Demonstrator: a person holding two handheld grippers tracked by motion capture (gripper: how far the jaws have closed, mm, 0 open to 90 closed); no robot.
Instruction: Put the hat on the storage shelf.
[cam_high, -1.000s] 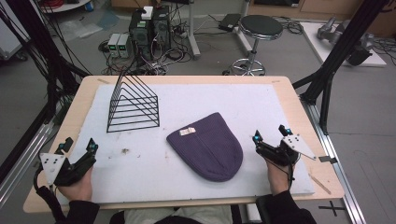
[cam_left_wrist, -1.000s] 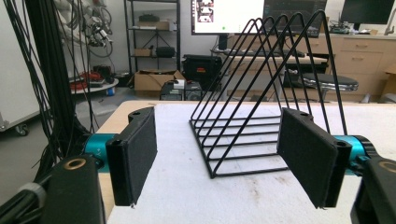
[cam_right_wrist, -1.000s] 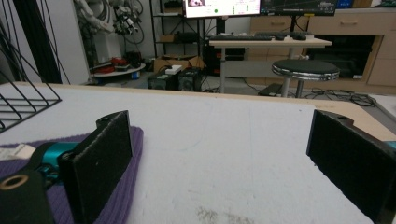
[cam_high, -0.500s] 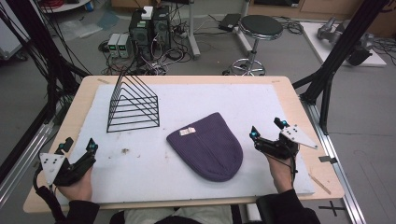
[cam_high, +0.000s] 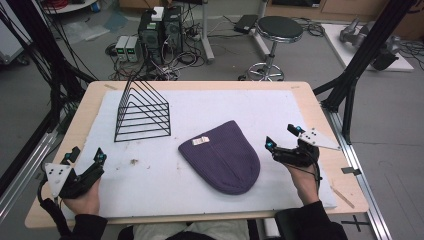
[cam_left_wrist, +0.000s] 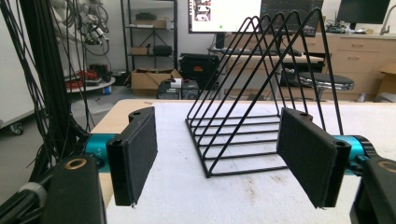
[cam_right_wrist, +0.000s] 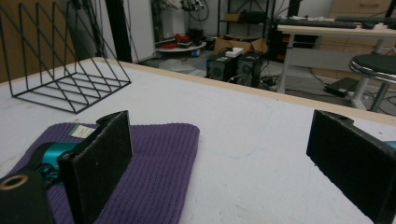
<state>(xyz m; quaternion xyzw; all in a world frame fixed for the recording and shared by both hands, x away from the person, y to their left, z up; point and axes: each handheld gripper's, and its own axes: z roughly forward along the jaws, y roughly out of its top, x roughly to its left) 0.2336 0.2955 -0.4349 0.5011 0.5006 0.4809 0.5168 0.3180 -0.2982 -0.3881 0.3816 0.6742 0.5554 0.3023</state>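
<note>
While the purple knitted beanie (cam_high: 222, 156) lies flat on the white padded mat (cam_high: 250, 107) that covers the wooden table (cam_high: 310, 97), near the middle and a little toward the person's side, the right gripper (cam_high: 281, 138) is held just beside its right edge, with one black jaw above the knit and the other above the bare mat. Its jaws stand wide apart and nothing is between them; in the right gripper view (cam_right_wrist: 219, 158) the beanie (cam_right_wrist: 154, 163) is seen under the left jaw, and the pads do not press on it. A small white label (cam_high: 200, 141) sits on the upper part of the beanie. The left gripper (cam_high: 86, 155) rests at the near left corner of the mat, well apart from the beanie, and its jaws are also wide apart and hold nothing. In the left gripper view (cam_left_wrist: 217, 156) the black triangular wire rack (cam_left_wrist: 261, 93) stands upright on the mat, farther off between the two pads.
</note>
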